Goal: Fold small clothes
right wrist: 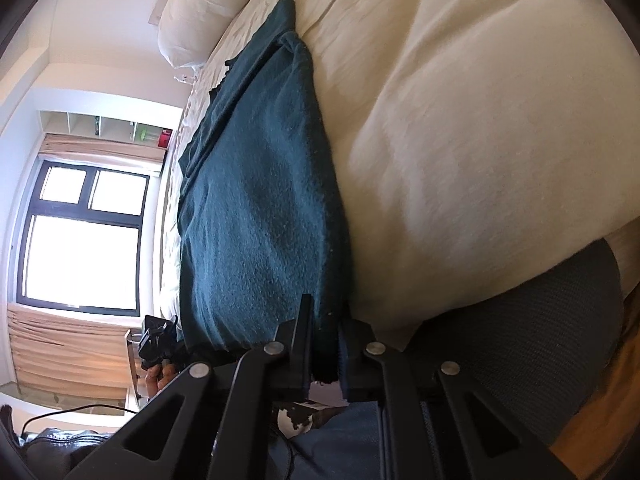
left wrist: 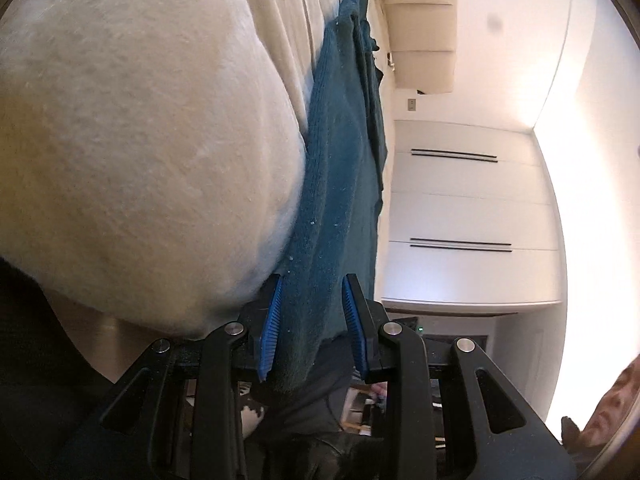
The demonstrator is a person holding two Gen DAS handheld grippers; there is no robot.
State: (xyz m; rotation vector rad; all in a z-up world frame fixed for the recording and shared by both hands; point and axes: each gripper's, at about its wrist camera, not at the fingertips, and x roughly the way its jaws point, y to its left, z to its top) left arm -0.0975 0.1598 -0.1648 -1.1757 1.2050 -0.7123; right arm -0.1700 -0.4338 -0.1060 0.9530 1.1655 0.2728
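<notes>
Left wrist view shows the teal knitted garment (left wrist: pixel 340 184) running lengthwise straight away from the left gripper (left wrist: pixel 312 320), its long axis in line with the fingers and stretching to the far end of the cream bed cover (left wrist: pixel 140 140). The garment's near edge lies between the blue ribbed pads (left wrist: pixel 272 328); the jaws stand partly open, and the left pad seems to touch the cloth while the right pad shows a small gap, so a firm grip cannot be confirmed from this view. The picture is rolled on its side, which suggests the hand is turned over, with the bed to the left and white cupboards (left wrist: pixel 468 200) to the right.

In the right wrist view, the right gripper (right wrist: pixel 326 360) has its jaws almost together, pinching the near edge of the same garment (right wrist: pixel 260 208); a dark fringe of cloth pokes out behind the pads. Here too the garment extends away along the fingers towards the pillow (right wrist: pixel 200 4), lying flat on the bed cover (right wrist: pixel 480 140).

Both hands are therefore at the garment's near edge, and the right appears to have the surer hold. A fold would likely carry this edge forward along the long axis, so the left grip probably needs tightening first.
</notes>
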